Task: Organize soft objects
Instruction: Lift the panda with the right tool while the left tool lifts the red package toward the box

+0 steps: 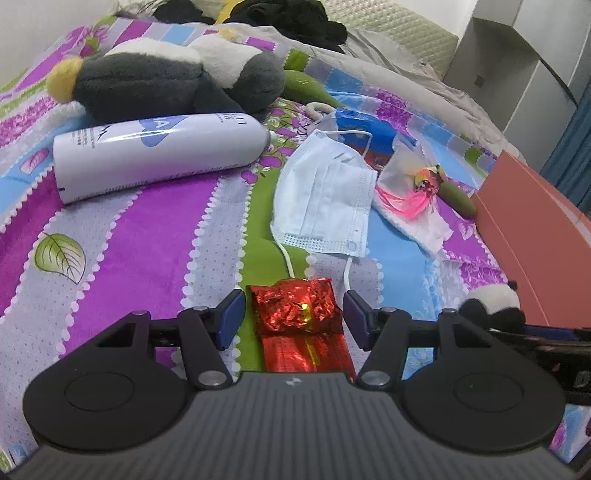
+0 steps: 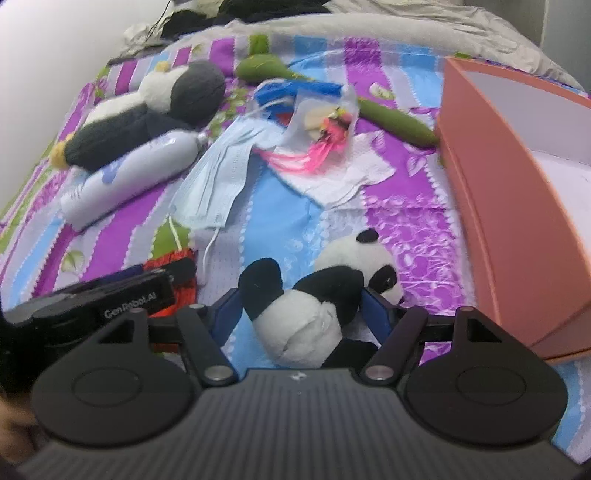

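A red foil-wrapped packet [image 1: 301, 325] lies on the striped bedspread between the open fingers of my left gripper [image 1: 294, 319]; the pads stand just off its sides. A small panda plush [image 2: 317, 306] lies between the fingers of my right gripper [image 2: 301, 314], whose blue pads press its body. The panda also shows at the right edge of the left wrist view [image 1: 493, 304]. A large grey and white penguin plush [image 1: 166, 81] lies at the back left. A pink box [image 2: 517, 199] stands open on the right.
A white spray bottle [image 1: 155, 151] lies in front of the penguin. A blue face mask [image 1: 325, 195], a white tissue [image 2: 343, 177], a pink feather toy [image 2: 317, 144], a blue packet [image 1: 369, 129] and green plush pieces [image 2: 395, 118] litter the middle. Black clothes [image 1: 295, 18] lie at the back.
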